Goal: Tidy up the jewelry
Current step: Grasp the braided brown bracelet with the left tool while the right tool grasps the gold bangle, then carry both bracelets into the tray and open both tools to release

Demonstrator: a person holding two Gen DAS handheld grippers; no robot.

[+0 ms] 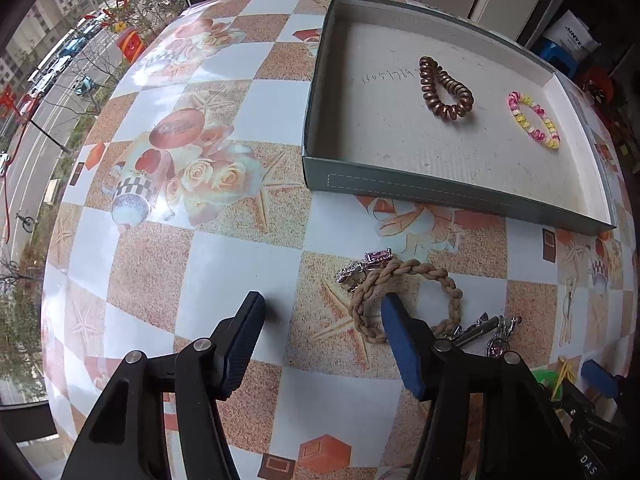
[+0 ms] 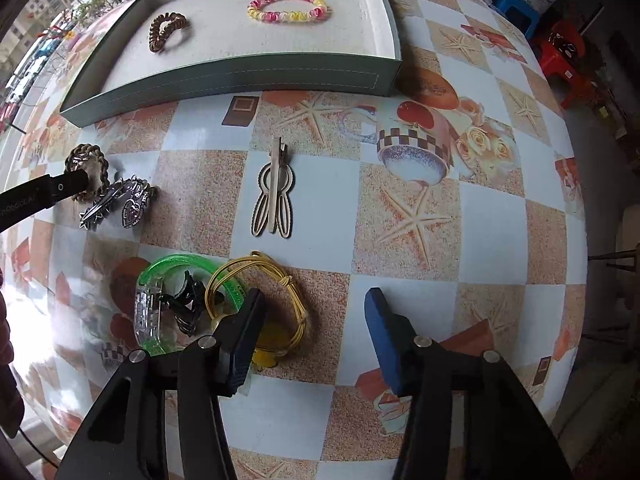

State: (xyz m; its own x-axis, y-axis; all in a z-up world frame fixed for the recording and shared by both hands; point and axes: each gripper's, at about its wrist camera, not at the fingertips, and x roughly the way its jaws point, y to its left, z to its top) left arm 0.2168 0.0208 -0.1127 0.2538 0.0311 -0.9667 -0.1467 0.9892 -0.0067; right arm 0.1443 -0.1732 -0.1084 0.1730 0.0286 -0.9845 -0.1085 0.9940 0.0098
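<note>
In the left wrist view my left gripper (image 1: pixel 325 316) points down at the table, jaws apart. Its right finger stands inside the loop of a tan braided bracelet (image 1: pixel 416 270), and the loop's left strand lies between the pads, untouched. A purple-stone ring (image 1: pixel 376 259) lies against the bracelet. In the right wrist view my right gripper (image 2: pixel 314 318) is open over a yellow cord loop (image 2: pixel 298 300); the left finger stands inside the loop, whose right side lies between the pads. A grey-green box (image 1: pixel 440 196) holds a brown spiral hair tie (image 1: pixel 444 88) and a pink-yellow one (image 1: pixel 534 120).
Silver hair clips (image 2: pixel 116 200) lie beside the bracelet. A wooden rabbit-shaped clip (image 2: pixel 274 192) is in the middle of the patterned table (image 2: pixel 480 240). A green bangle (image 2: pixel 180 266), a clear clip (image 2: pixel 148 312) and a black claw clip (image 2: pixel 188 304) sit left of the yellow cord.
</note>
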